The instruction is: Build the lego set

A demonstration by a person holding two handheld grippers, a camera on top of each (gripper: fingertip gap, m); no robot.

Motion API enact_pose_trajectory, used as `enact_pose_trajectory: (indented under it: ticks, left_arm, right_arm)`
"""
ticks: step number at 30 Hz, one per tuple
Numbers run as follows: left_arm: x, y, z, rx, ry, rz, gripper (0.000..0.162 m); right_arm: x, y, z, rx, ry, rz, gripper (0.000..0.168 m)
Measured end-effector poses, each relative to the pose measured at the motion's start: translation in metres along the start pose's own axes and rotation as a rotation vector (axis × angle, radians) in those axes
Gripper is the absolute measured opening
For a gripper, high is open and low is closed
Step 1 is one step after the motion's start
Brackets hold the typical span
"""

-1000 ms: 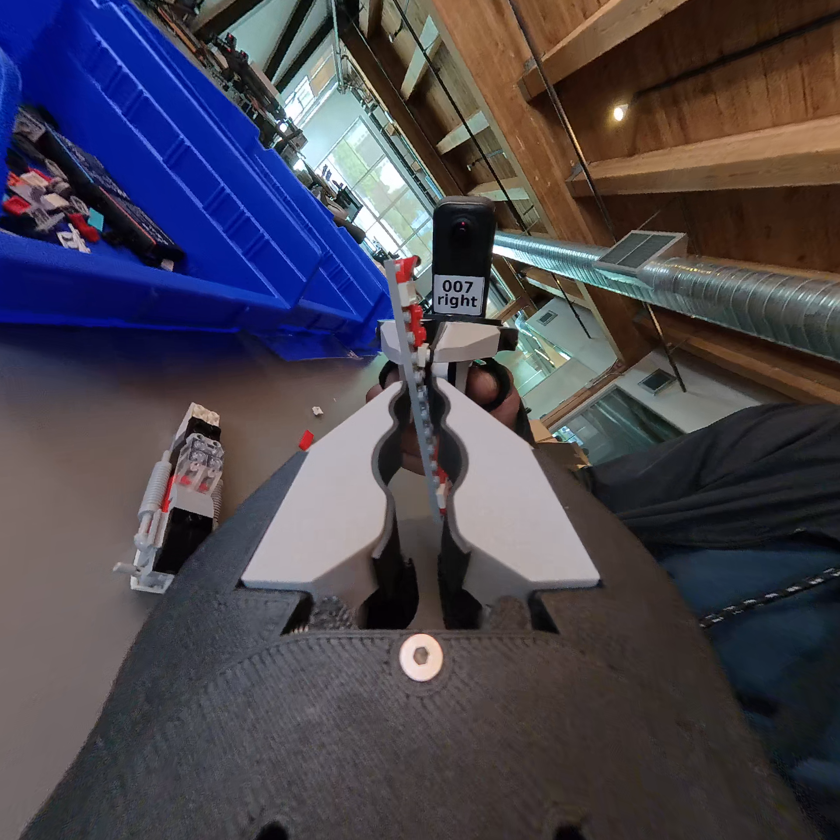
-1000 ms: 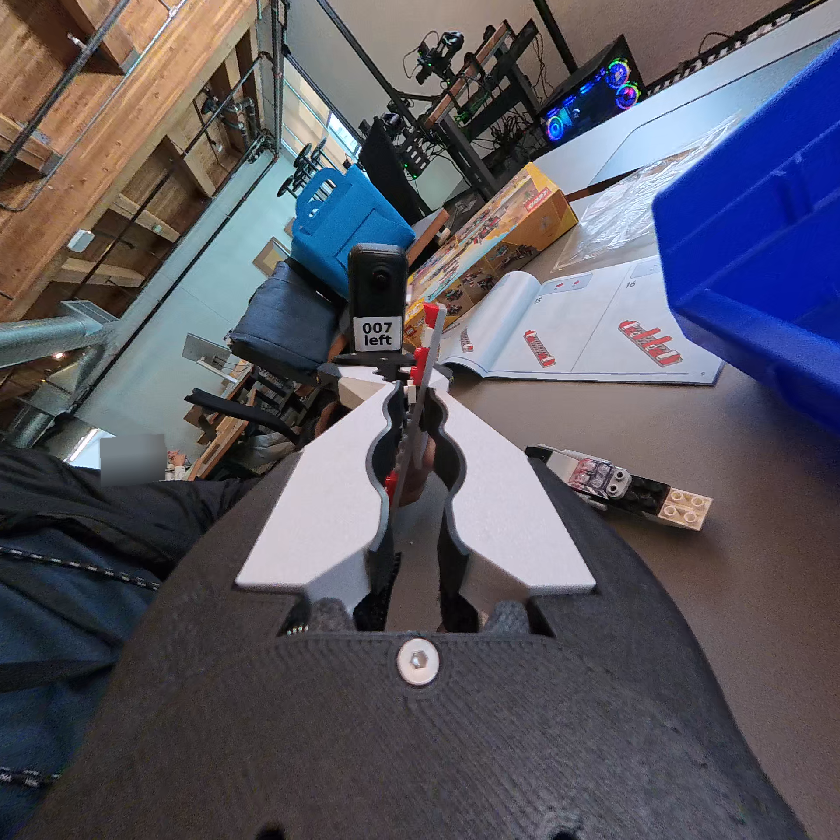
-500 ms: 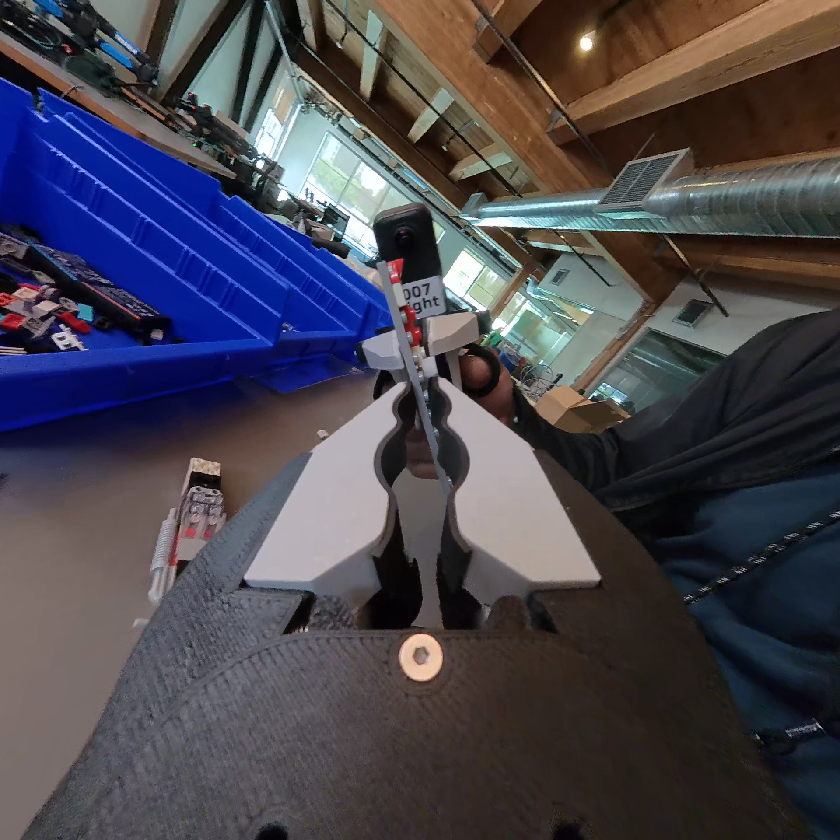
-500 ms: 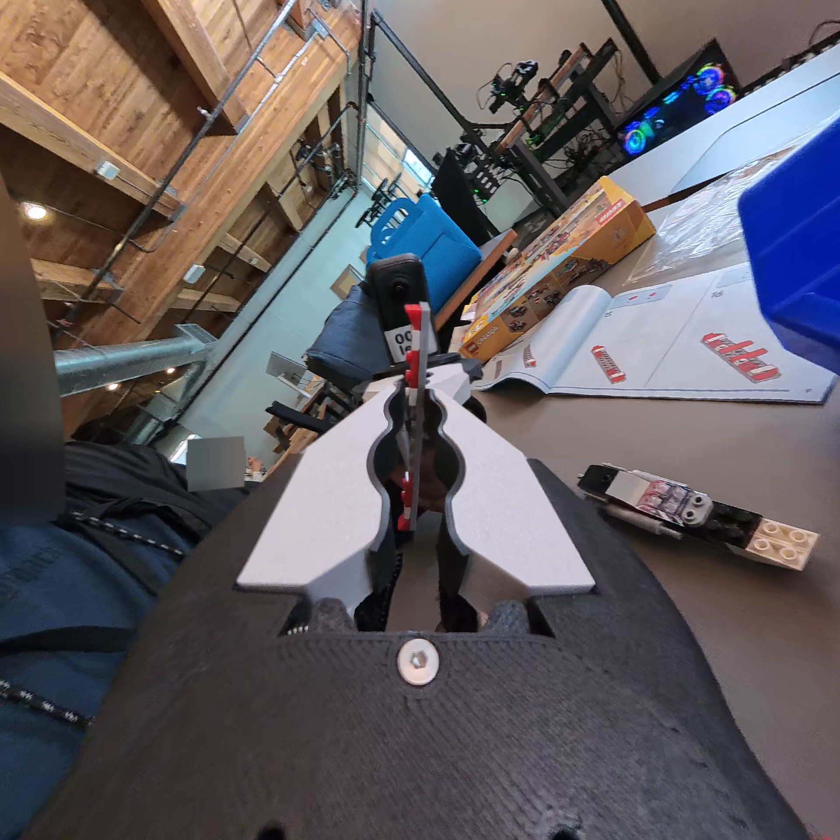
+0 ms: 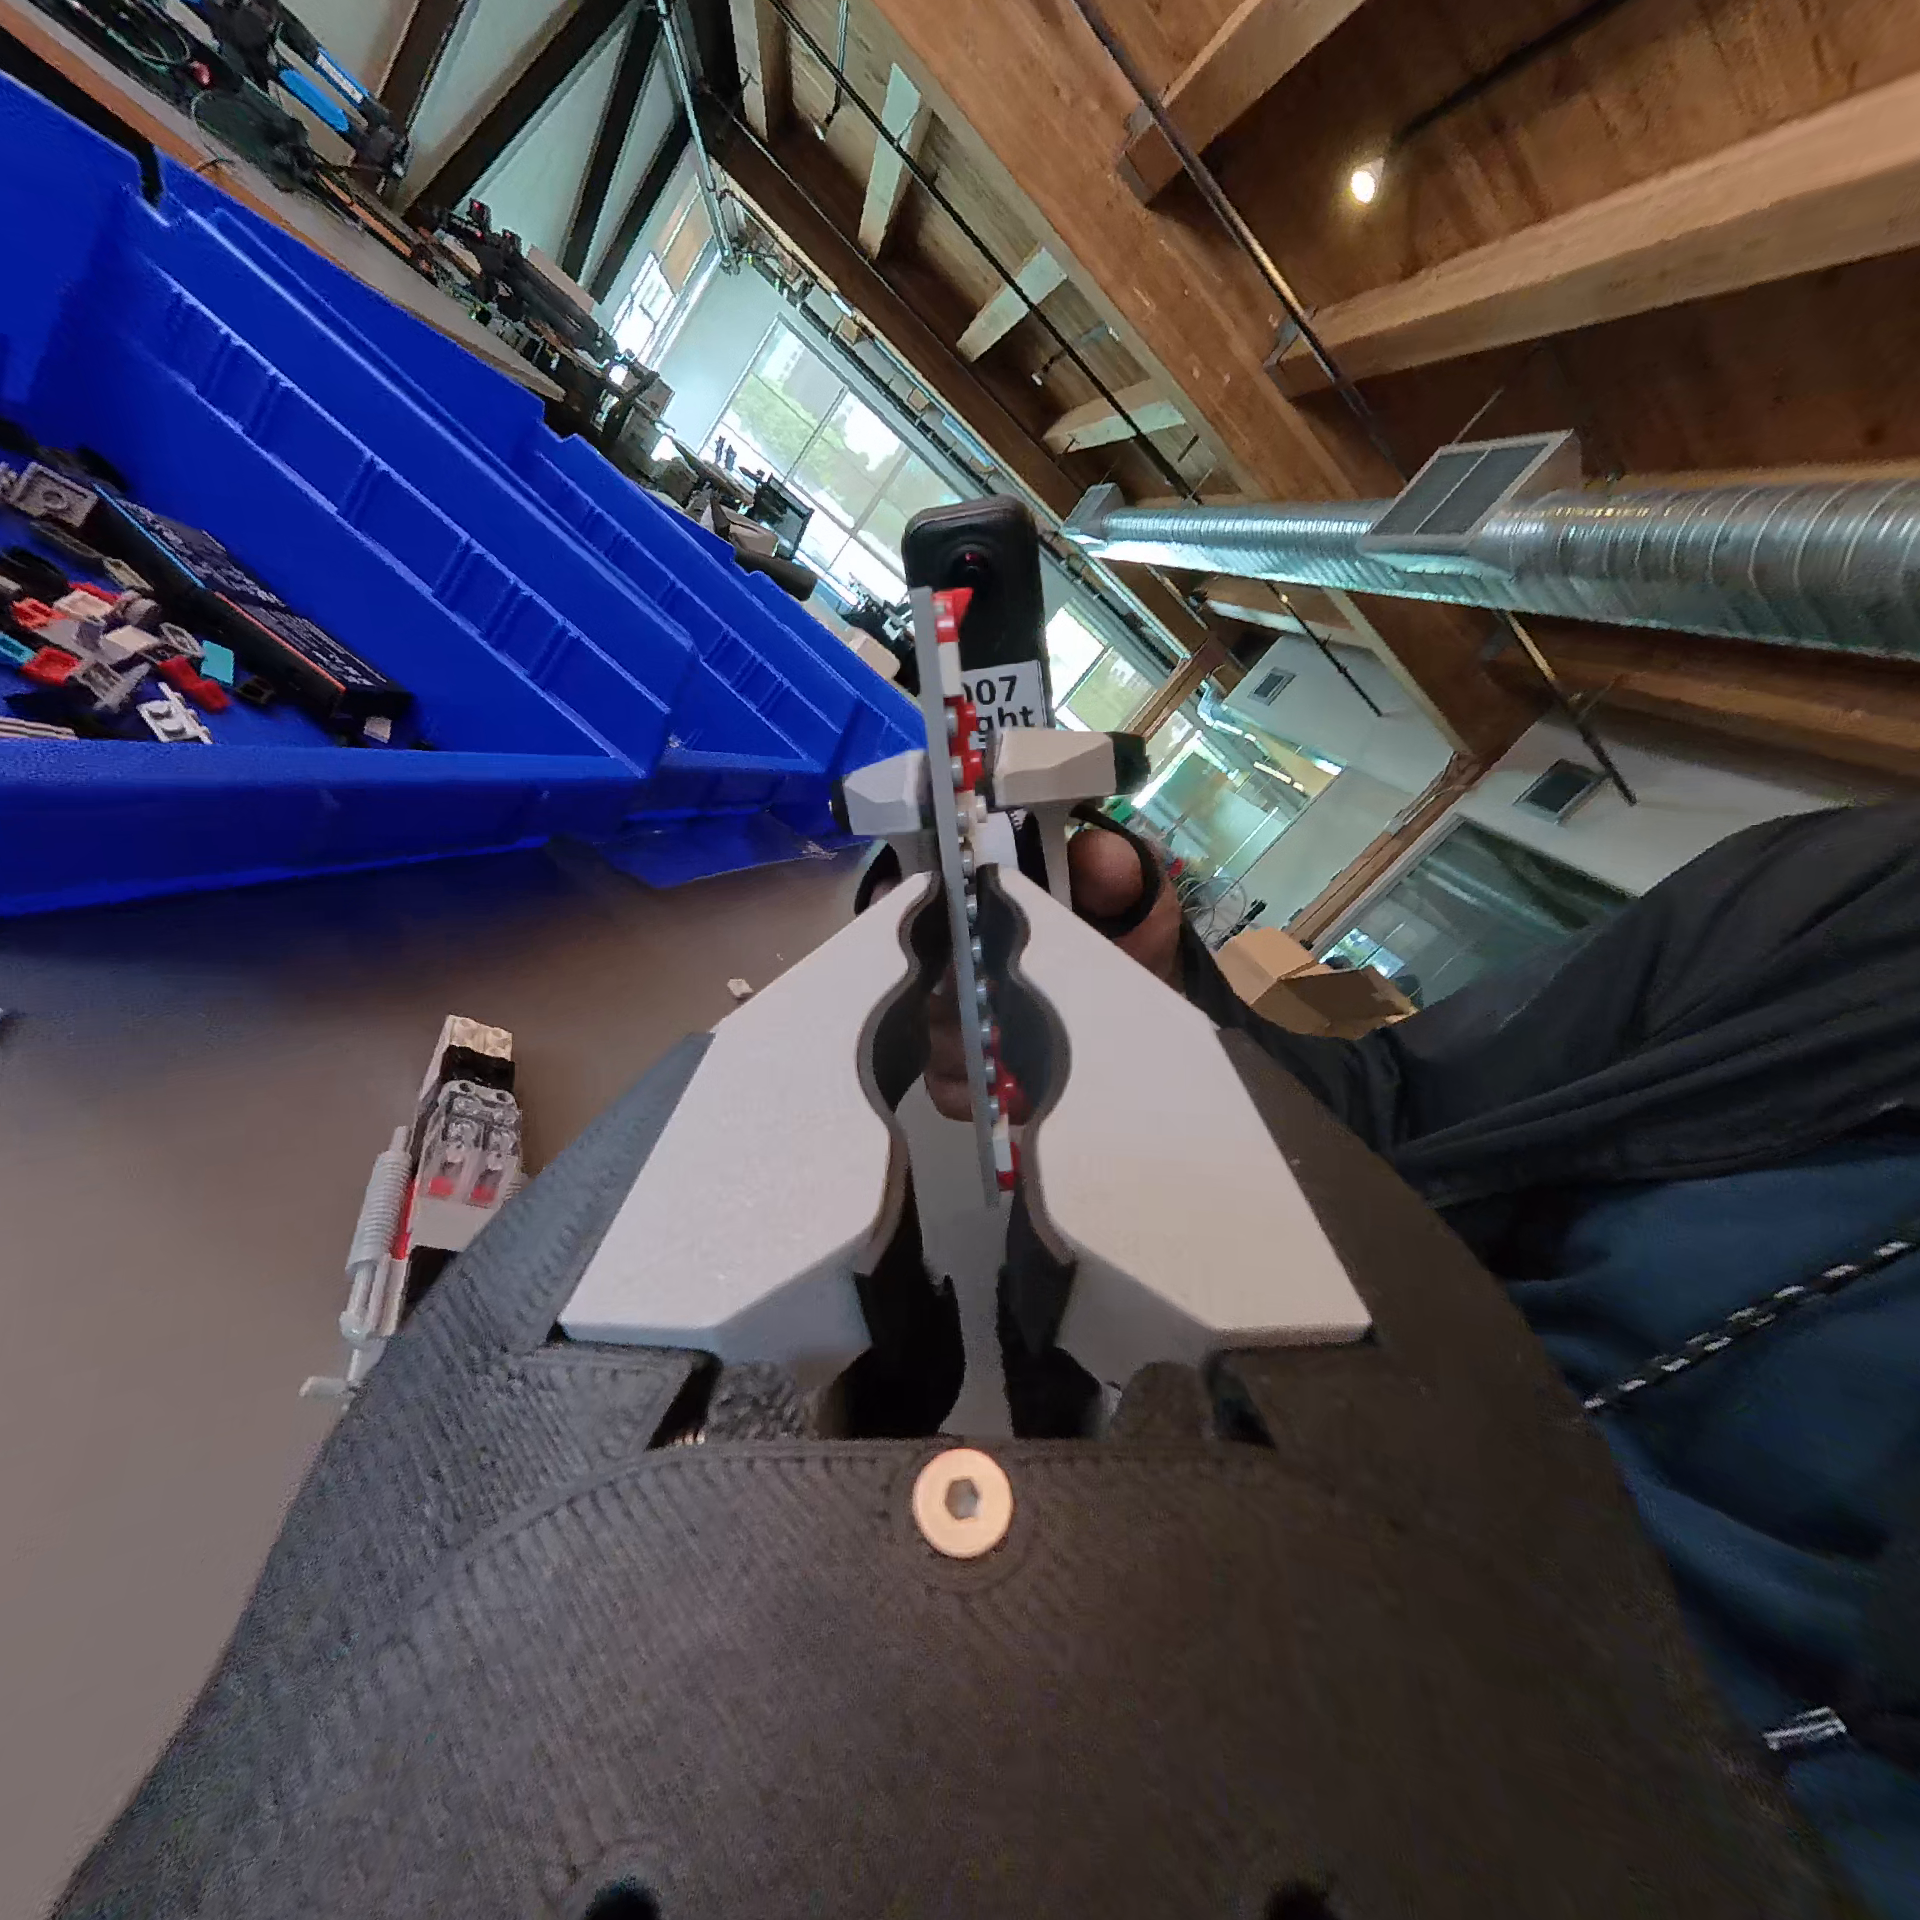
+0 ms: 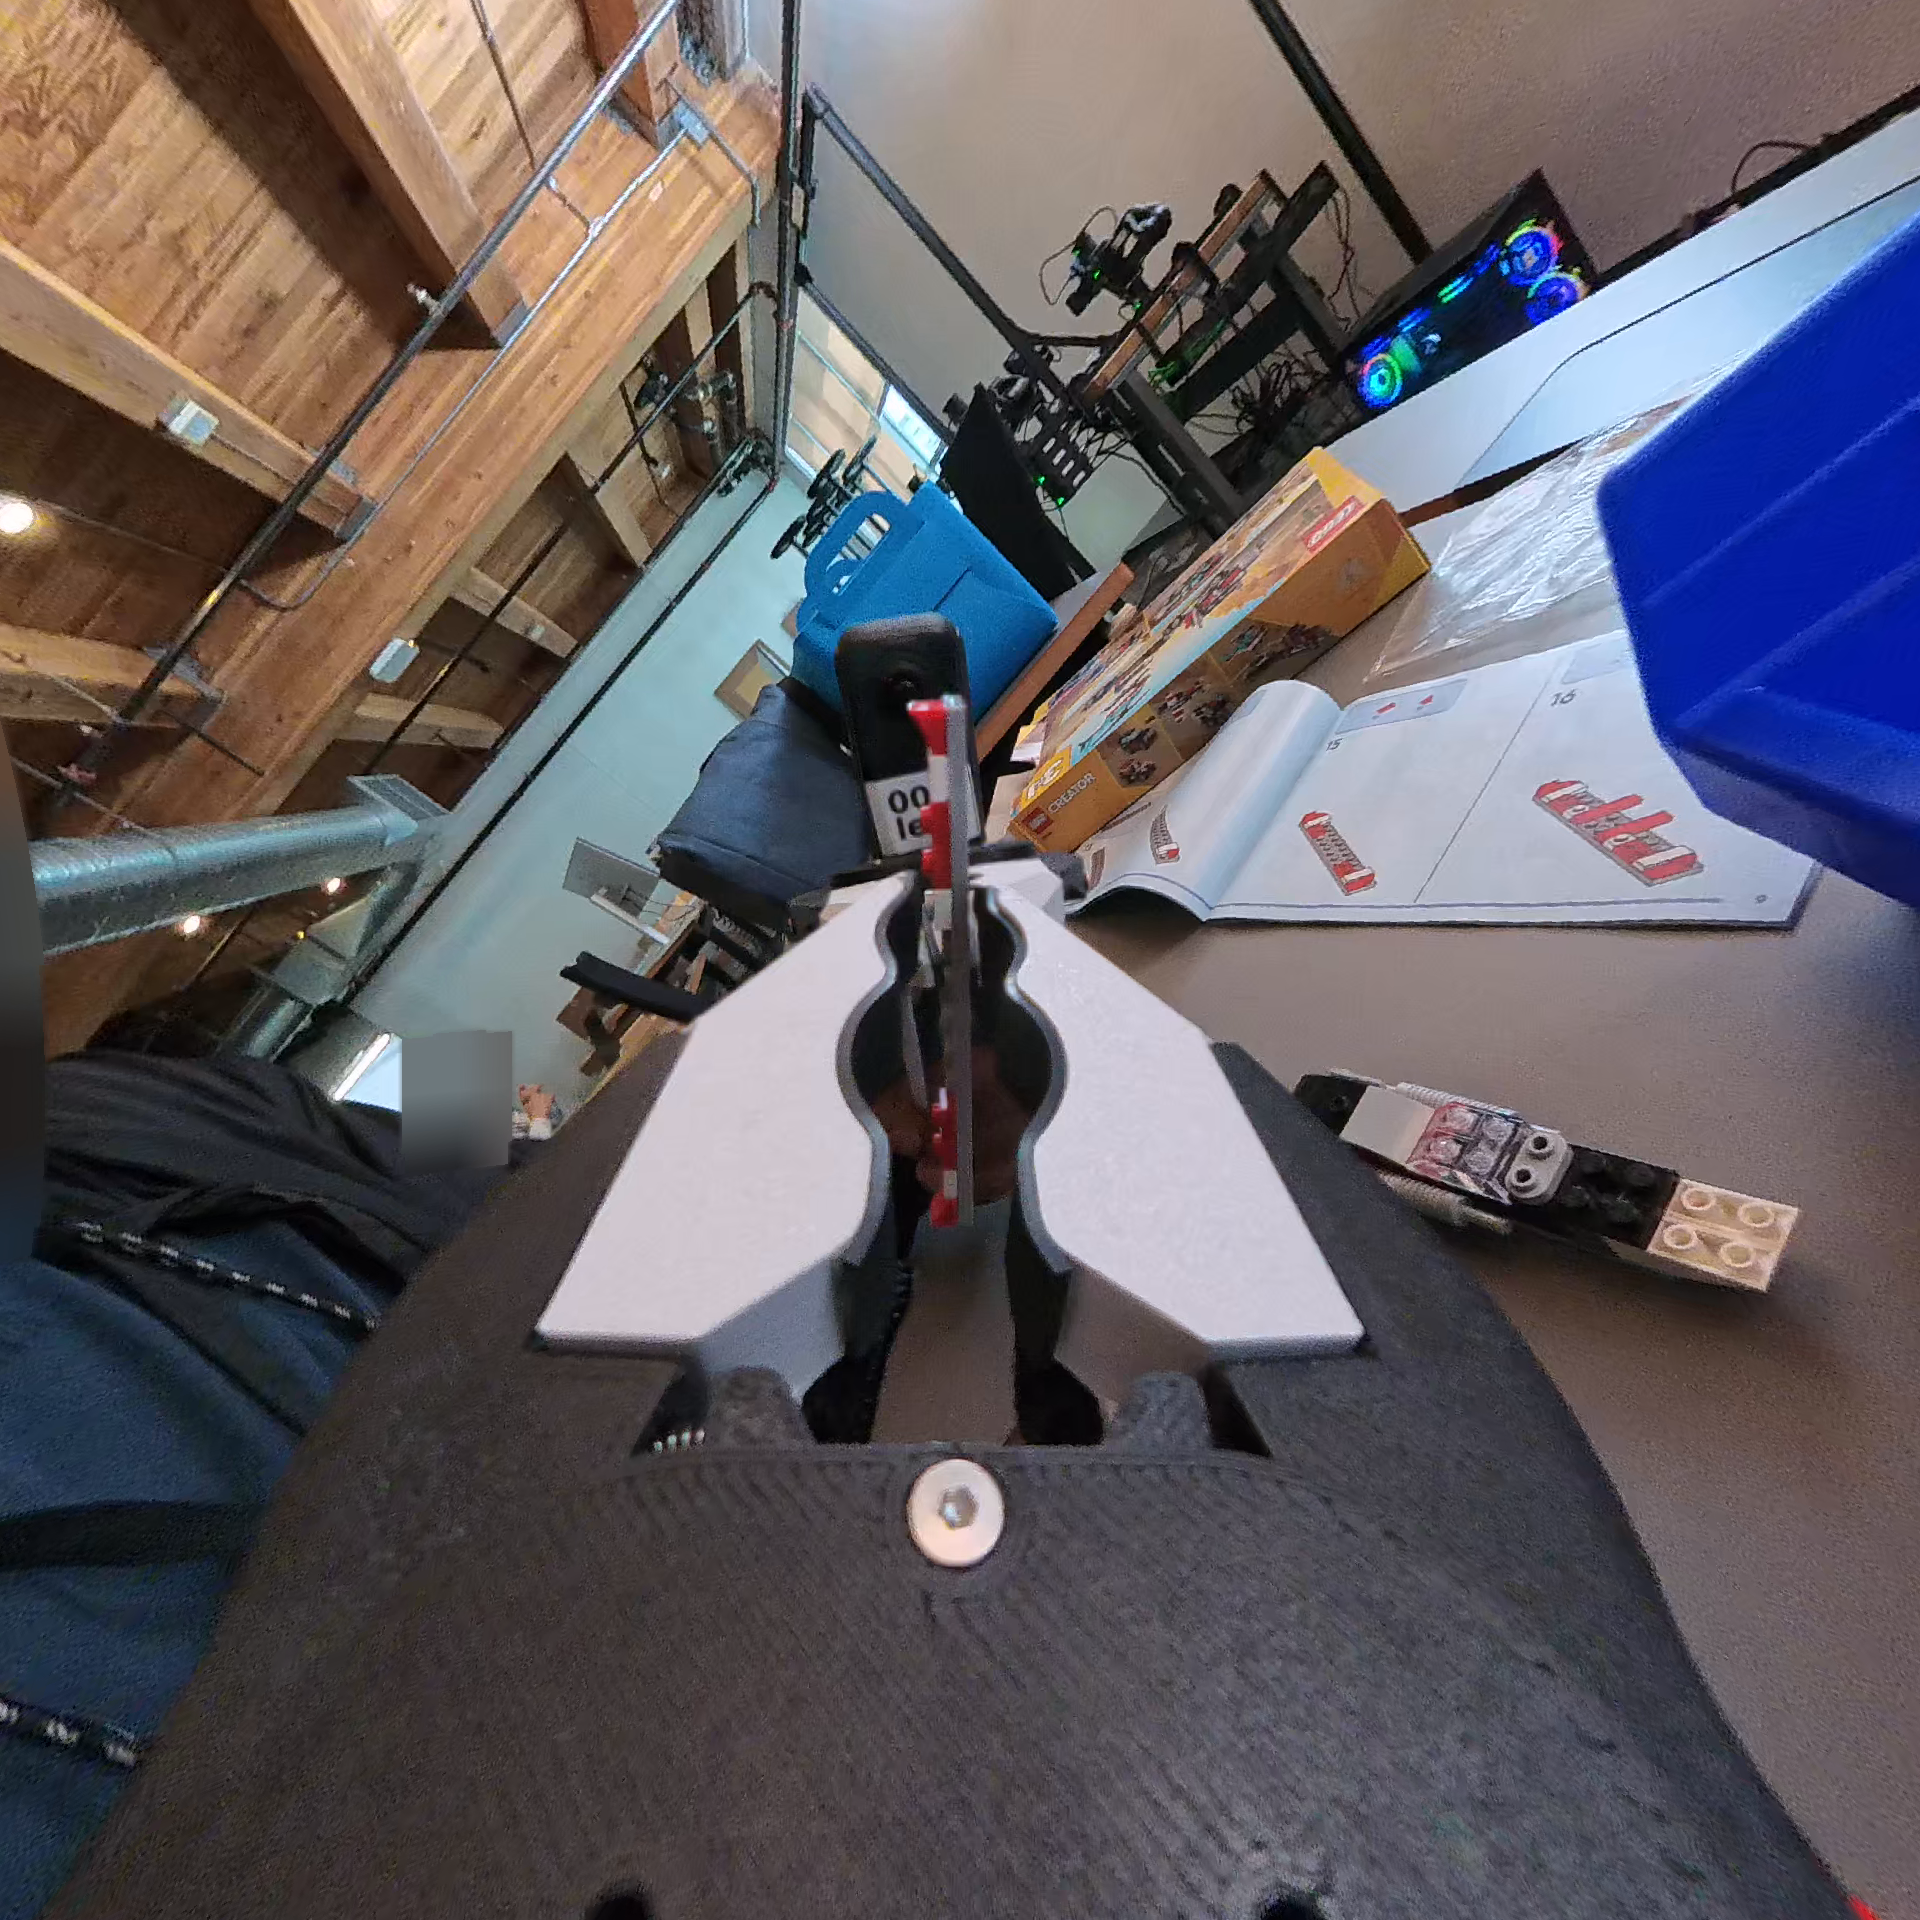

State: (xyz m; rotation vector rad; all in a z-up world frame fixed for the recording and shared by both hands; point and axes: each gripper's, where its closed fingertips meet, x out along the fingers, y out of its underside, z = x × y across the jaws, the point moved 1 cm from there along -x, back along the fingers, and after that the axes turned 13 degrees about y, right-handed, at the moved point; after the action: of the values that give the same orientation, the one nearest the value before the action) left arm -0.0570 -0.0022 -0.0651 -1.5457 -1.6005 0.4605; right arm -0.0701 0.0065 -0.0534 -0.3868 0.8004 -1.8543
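A long thin grey lego plate [image 5: 980, 1003] with red and white pieces on it stands edge-on in the air. Both grippers hold it, facing each other. My left gripper [image 5: 961, 883] is shut on the plate. The right gripper [image 5: 961, 790] shows just beyond, clamped on the same plate. In the right wrist view the plate [image 6: 962, 997] stands upright between the tips of my right gripper [image 6: 951, 899], which is shut on it. A partly built black, white and grey lego assembly [image 6: 1538, 1174] lies on the dark table, also visible in the left wrist view [image 5: 462, 1153].
A blue bin [image 5: 343, 540] with several loose lego pieces [image 5: 114, 655] stands on the table. An open instruction booklet [image 6: 1455, 821], a yellow lego box [image 6: 1226, 644] and the corner of a blue bin [image 6: 1787, 644] lie beyond the assembly. A person's dark sleeve [image 5: 1610, 997] is close. Less than 4 cm separates the two grippers' tips.
Both grippers kept hold of the plate and tilted together. The plate now stands more upright in both views, and the table and bins have shifted in the frames.
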Motion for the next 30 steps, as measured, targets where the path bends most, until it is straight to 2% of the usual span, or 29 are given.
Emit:
enact_pose_trajectory:
  ticks: [2,6,10,13,28,30]
  left_arm:
    - [-0.0007,-0.0004,0.001,-0.033,0.011,-0.02,0.005]
    - [-0.0026,-0.0021,0.0025,-0.052,0.011,-0.037,0.005]
    - [-0.003,-0.0018,0.0032,-0.055,0.008,-0.036,0.005]
    - [-0.0023,-0.0005,0.0031,-0.054,0.009,-0.027,0.005]
    - [-0.0019,0.0002,0.0008,-0.127,0.064,-0.048,0.005]
    - [-0.0019,0.0012,0.0027,-0.149,0.058,-0.051,0.01]
  right_arm:
    - [-0.0006,-0.0028,-0.0027,0.018,0.007,-0.012,0.02]
    - [0.001,-0.0004,-0.0034,0.009,0.014,0.005,0.022]
    - [0.0037,0.0025,-0.0026,0.003,0.014,0.016,0.018]
    - [0.0033,0.0028,-0.0026,-0.003,0.011,0.013,0.008]
    - [0.0025,0.0032,-0.0029,-0.011,0.018,0.022,0.007]
    - [0.0015,0.0014,-0.0033,-0.009,0.018,0.019,0.007]
